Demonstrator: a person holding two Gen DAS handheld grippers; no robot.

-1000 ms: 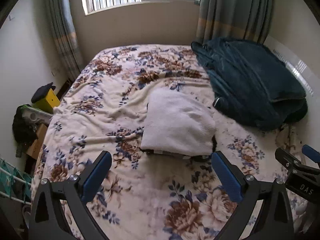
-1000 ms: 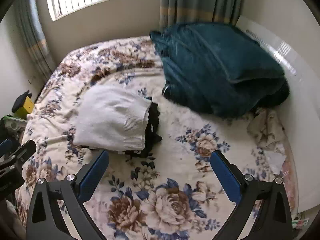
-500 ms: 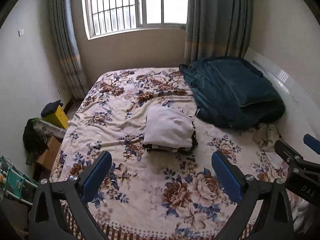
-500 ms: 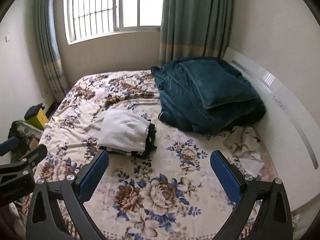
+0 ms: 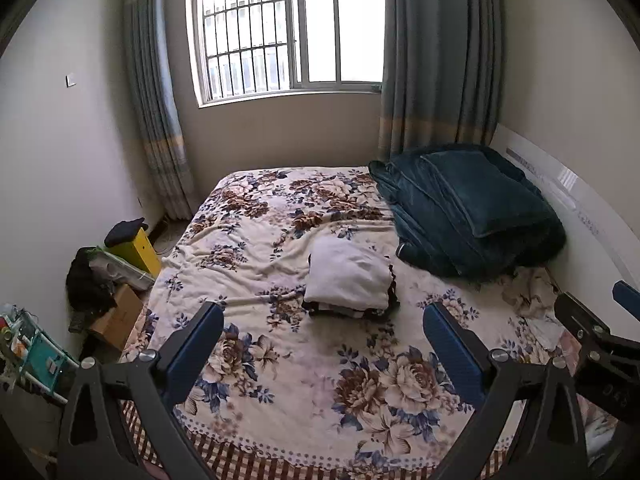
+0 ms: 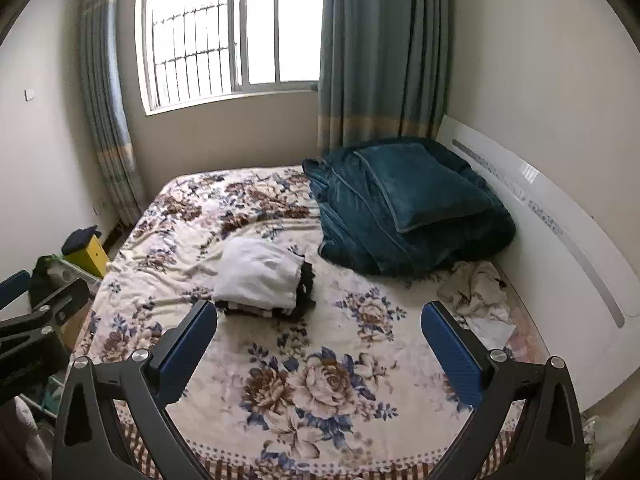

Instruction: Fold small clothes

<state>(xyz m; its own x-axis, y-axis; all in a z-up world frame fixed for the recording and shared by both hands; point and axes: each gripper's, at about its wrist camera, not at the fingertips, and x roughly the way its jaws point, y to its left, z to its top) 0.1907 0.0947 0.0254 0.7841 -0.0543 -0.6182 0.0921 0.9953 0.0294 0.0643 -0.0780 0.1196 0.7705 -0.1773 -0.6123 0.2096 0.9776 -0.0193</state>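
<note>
While we hold both tools above the near end of the bed [image 5: 280, 412], the left tongs [image 5: 323, 340] stand released, blue pads spread wide with nothing between them, and the right tongs [image 6: 319, 340] are spread the same way, empty. Our folded white garment [image 5: 347, 276] lies on top of a small stack of dark clothes [image 6: 305, 296], near the middle of the floral bedspread [image 6: 320, 392], well beyond the tips of both tongs and touched by neither. Just right of the stack, by the white headboard [image 6: 560, 240], sits a heap of teal blanket [image 5: 468, 212]. A crumpled pale cloth [image 6: 476, 288] lies between the blanket and the near edge. Beside the bed on the left we see a yellow box [image 5: 138, 248] and a cardboard box [image 5: 120, 316]. At the far wall, a barred window [image 5: 280, 28] hangs between grey-blue curtains [image 5: 436, 60].
</note>
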